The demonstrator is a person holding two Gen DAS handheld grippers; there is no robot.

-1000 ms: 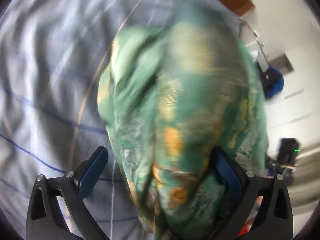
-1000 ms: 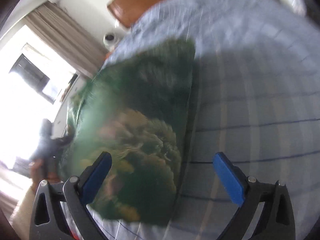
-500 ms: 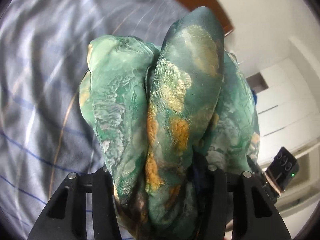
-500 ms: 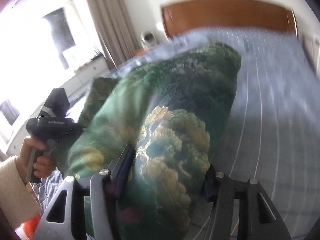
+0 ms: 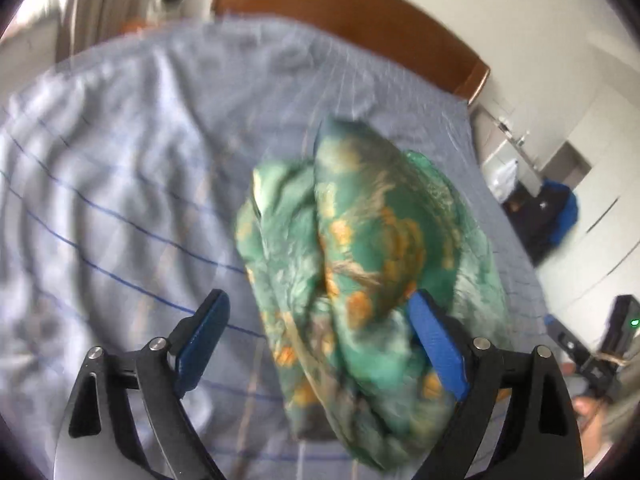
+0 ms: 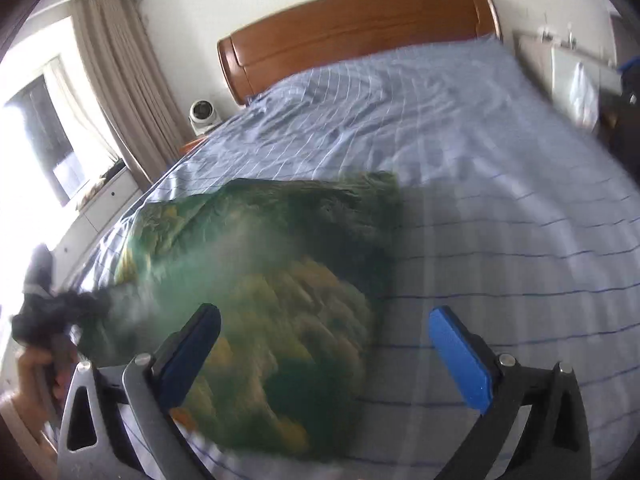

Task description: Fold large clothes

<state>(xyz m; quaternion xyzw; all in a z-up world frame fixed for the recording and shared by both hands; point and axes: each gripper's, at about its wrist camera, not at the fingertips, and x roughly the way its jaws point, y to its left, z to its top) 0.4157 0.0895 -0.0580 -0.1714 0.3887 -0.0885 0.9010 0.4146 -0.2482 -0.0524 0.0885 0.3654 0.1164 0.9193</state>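
On the blue striped bed sheet (image 6: 500,184), near its left edge, the green and gold silky cloth (image 6: 280,280) is lying bunched. Both the left gripper (image 5: 318,340) and the right gripper (image 6: 324,344) are spreading wide, pinching nothing. The cloth is stretching toward the wooden headboard (image 6: 352,28), closer to the left gripper.

Green garment (image 5: 360,264) splashed with orange-gold blooms, pale blue sheet (image 6: 500,184) lined in dark blue, reddish-brown headboard (image 6: 352,32), beige curtains (image 6: 116,80).

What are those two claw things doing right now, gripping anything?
Left gripper: open, green floral garment bunched loosely between its fingers.
Right gripper: open, holding nothing, above the garment.
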